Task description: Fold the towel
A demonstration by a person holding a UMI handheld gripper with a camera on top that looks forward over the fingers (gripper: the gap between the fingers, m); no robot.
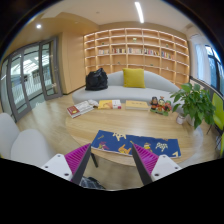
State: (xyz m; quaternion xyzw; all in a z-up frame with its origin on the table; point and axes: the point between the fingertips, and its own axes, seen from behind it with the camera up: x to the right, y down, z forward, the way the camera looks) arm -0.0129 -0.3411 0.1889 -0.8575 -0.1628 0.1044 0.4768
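The claw (110, 163) is spread wide, pinching nothing. Just ahead of its fingers a blue rectangular patterned towel (137, 144) lies flat on the round light-wood tabletop (85, 128). Its small yellow markings cannot be read.

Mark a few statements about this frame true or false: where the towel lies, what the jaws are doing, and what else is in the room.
1. The blue towel lies flat on the round table. True.
2. The gripper is shut on the towel. False: the jaws are open, with the towel just ahead of them on the table.
3. A yellow cushion sits on the sofa. True.
4. The black bag is on the floor by the table. False: it sits on the sofa, beside the yellow cushion.
5. A green plant stands beside the table. True.
6. The wall behind the sofa is bare. False: shelves cover it.
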